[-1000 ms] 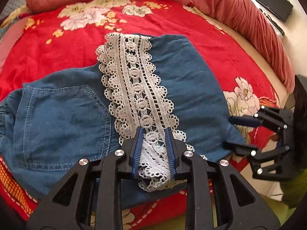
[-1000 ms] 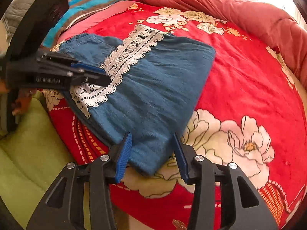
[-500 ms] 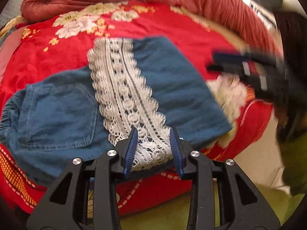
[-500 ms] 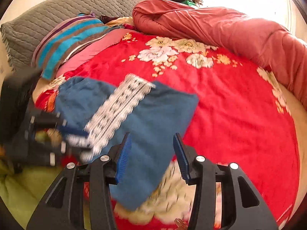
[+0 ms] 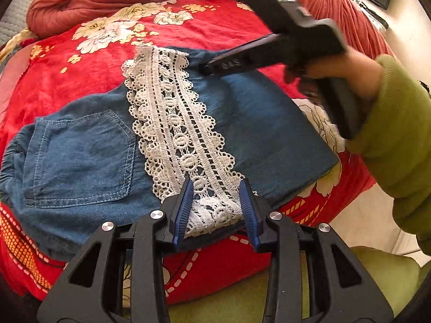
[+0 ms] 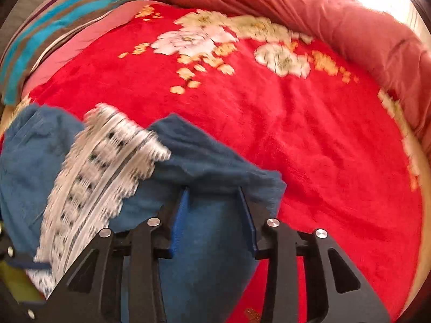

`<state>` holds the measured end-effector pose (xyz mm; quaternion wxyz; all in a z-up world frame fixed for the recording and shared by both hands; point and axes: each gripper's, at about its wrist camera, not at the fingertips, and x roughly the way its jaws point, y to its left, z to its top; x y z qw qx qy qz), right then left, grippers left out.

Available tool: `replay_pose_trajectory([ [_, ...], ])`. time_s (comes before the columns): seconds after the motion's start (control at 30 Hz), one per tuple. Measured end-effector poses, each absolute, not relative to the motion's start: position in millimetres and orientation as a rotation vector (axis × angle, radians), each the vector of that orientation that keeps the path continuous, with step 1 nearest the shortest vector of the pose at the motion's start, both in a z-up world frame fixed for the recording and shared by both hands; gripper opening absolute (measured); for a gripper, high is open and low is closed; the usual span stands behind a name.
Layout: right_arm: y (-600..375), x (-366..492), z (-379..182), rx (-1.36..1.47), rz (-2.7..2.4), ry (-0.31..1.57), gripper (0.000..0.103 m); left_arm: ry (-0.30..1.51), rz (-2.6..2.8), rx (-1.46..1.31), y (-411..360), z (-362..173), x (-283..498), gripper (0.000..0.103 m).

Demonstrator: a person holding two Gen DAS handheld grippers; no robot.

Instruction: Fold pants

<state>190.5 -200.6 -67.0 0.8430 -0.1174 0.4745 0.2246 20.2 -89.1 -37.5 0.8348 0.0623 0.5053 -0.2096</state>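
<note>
On the red floral blanket (image 5: 89, 62) that covers the bed lie the denim pants (image 5: 80, 156), folded so that a back pocket (image 5: 78, 156) faces up on the left and a band of white lace trim (image 5: 177, 134) runs down the middle from the far edge to the near one.

From the left wrist camera, the left gripper (image 5: 216, 210) sits at the near edge of the pants with the end of the lace trim between its blue pads; the jaws stand narrowly apart with a gap on each side of the lace, so they do not press it. That view alone shows the right gripper (image 5: 207, 68) from outside: its dark body reaches in from the upper right, held by a hand (image 5: 347, 78) in an olive-green sleeve (image 5: 390, 134), with its tip at the far edge of the pants just beside the lace.

From the right wrist camera, blurred, the right gripper (image 6: 214, 215) has a raised fold of denim (image 6: 212, 242) between its fingers and its jaws are closing; the cloth fills the gap, but whether the pads already press it I cannot tell. Only this view shows the striped pillow (image 6: 48, 27) at upper left. A rolled rust-red quilt (image 6: 323, 21) lies along the far side.
</note>
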Motion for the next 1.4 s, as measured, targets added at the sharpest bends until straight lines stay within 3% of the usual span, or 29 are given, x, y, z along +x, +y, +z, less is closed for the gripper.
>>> replay_pose_trajectory([
  [0.43,-216.3,187.3,-40.9,-0.153,0.468,0.911,0.036,1.069,-0.446,0.125,-88.3,-37.7,19.8,0.028],
  [0.5,-226.3,174.5,-29.7,-0.133,0.470,0.878,0.048,1.069,-0.444,0.124,-88.3,-37.4,19.8,0.028],
  [0.57,-234.4,163.9,-22.0,-0.115,0.477,0.859,0.050,1.067,-0.443,0.126,-88.3,-37.6,19.8,0.028],
  [0.67,-247.6,144.4,-10.7,-0.086,0.478,0.827,0.065,1.064,-0.437,0.128,-88.5,-36.4,18.3,0.029],
  [0.77,-257.3,126.4,-3.5,-0.066,0.482,0.803,0.074,1.060,-0.432,0.128,-88.7,-34.3,17.0,0.030],
  [1.0,-265.4,104.2,13.2,-0.069,0.470,0.761,0.087,1.029,-0.419,0.114,-85.2,-19.2,10.3,0.050],
  [1.07,-265.6,102.3,18.5,-0.063,0.474,0.747,0.087,1.015,-0.406,0.100,-81.4,-13.3,8.2,0.059],
  [1.13,-264.0,99.7,24.6,-0.065,0.480,0.732,0.088,0.995,-0.384,0.089,-76.6,-6.8,7.4,0.077],
  [1.23,-260.2,95.8,35.2,-0.077,0.491,0.703,0.093,0.970,-0.353,0.060,-65.5,3.8,5.7,0.087],
  [1.3,-256.6,94.3,42.8,-0.082,0.496,0.684,0.095,0.951,-0.324,0.045,-58.0,10.6,3.9,0.093],
  [1.4,-250.1,93.6,52.4,-0.088,0.514,0.663,0.096,0.928,-0.280,0.030,-46.0,19.5,0.9,0.093],
])
